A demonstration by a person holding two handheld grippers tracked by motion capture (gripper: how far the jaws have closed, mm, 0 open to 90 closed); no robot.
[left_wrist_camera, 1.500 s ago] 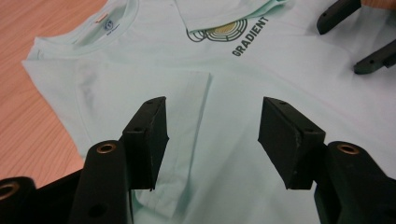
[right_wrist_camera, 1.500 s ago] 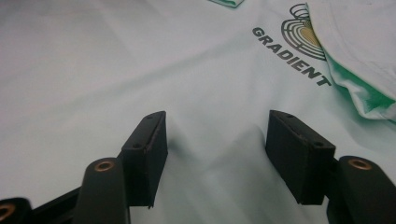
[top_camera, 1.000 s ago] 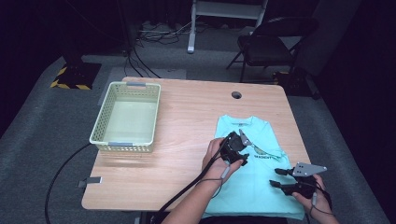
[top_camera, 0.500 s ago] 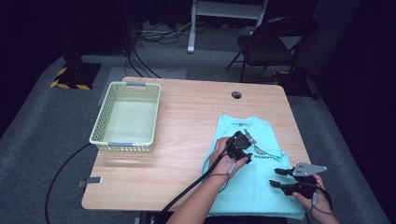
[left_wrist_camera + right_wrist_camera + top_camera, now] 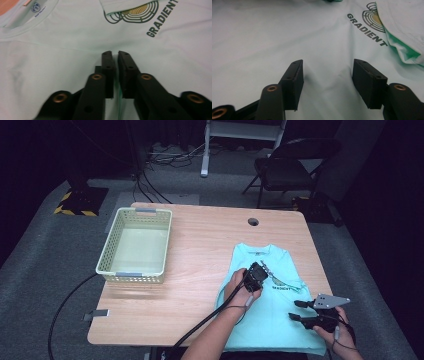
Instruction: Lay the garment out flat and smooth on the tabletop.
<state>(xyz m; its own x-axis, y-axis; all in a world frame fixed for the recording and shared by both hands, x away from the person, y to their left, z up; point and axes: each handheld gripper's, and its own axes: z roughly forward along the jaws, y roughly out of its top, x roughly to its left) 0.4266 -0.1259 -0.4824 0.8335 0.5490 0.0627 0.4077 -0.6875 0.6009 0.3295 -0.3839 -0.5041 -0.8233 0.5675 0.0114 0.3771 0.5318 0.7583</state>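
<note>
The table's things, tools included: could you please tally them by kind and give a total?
T-shirts: 1, the mint T-shirt, one sleeve folded in
Baskets: 1, the pale basket
Hand-held tools: 2, the left tool on the shirt and the right tool above it
Total: 4

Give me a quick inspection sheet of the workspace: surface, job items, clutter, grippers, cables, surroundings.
Surface: wooden table, round grommet hole near the far edge.
Job's things: mint T-shirt spread flat, one sleeve folded over the chest print.
Clutter: pale basket, nothing seen inside.
Grippers: left gripper has just been closing, pinching a fold of shirt; right gripper open over the fabric.
Cables: black cable trailing off the near edge.
Surroundings: folding chair, floor cables, dark carpet.
</note>
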